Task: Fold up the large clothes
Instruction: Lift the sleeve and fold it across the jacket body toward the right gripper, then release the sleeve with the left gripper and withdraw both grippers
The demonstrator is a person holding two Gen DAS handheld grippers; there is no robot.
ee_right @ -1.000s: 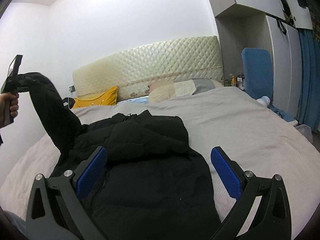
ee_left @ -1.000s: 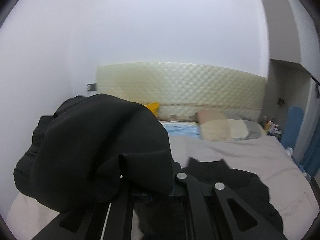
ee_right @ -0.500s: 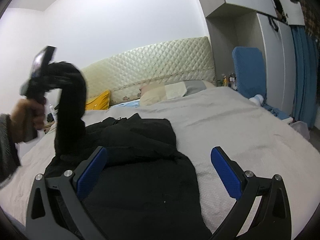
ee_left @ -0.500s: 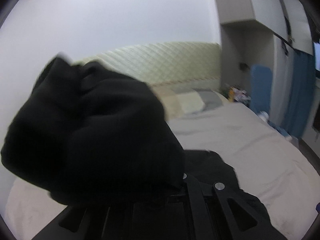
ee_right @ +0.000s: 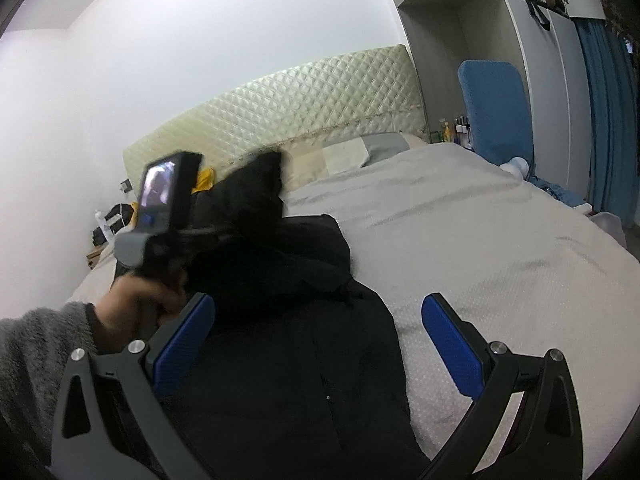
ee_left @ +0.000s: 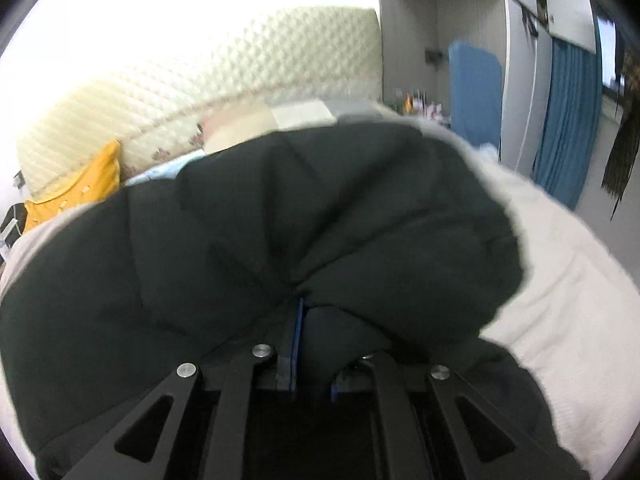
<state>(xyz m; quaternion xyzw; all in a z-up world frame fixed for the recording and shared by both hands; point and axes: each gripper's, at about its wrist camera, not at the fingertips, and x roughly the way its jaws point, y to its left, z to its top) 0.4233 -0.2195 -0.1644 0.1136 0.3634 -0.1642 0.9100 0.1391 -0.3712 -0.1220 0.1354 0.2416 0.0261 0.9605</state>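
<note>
Our left gripper (ee_left: 308, 320) is clenched on a bunched fold of the black padded jacket (ee_left: 280, 216), raised above the bed (ee_right: 480, 240); the fabric balloons over both fingers and fills most of the left wrist view. Our right gripper (ee_right: 316, 340) is spread wide with nothing between the blue pads (ee_right: 452, 348), hovering low over the jacket body

Right wrist view adds what the left one hides: our left hand (ee_right: 136, 304) in a grey fuzzy sleeve wrapped on the gripper handle, the handle's small screen (ee_right: 158, 190) facing us, and the lifted jacket part blurred above the rest of the garment. The jacket's main body lies flat on the near left part of the bed, running under the right gripper's left finger. Left wrist view alone shows the pinch point, one blue pad edge against the cloth

Surface is a light grey textured bedspread. Cream quilted headboard (ee_right: 280, 120) behind, yellow cushion (ee_left: 80, 184) and patchwork pillow (ee_right: 352, 152) at its foot. Blue chair back (ee_right: 496, 108) by the grey wardrobe (ee_right: 440, 40), blue curtain (ee_left: 568, 120) far right, bottles on a side table near the chair
</note>
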